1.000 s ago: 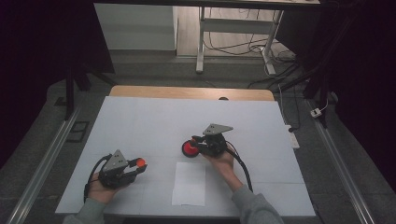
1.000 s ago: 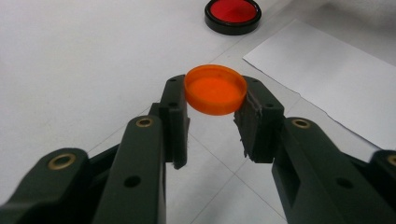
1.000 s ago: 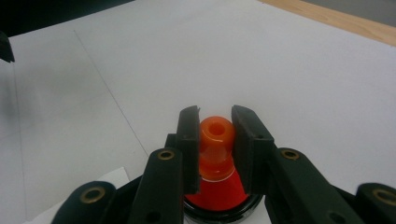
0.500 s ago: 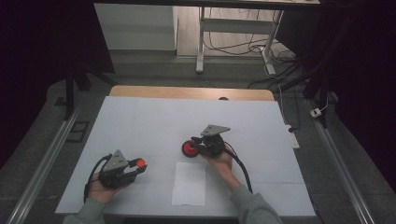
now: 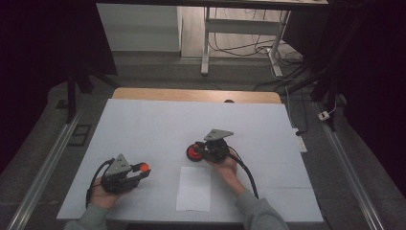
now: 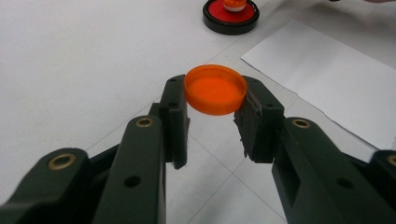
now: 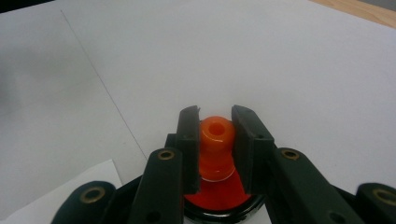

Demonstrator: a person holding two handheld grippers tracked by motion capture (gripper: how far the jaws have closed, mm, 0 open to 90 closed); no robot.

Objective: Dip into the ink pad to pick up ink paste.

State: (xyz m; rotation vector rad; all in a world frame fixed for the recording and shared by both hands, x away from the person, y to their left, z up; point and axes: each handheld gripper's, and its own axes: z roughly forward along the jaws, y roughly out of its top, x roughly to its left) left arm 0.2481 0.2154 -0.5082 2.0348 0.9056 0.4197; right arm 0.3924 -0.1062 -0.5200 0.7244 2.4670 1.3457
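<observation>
Carefully keeping left gripper clamped on cap, right gripper clamped on stamp, pressing straight down

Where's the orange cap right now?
The orange cap is clamped between the left gripper's jaws, above the white table at its near left, left of the paper sheet.

A white table with a wooden far edge stood on a grey floor in a dim room, dark at both sides. Beyond it stood a white metal frame amid loose cables, and metal rails ran along each side of the table.
</observation>
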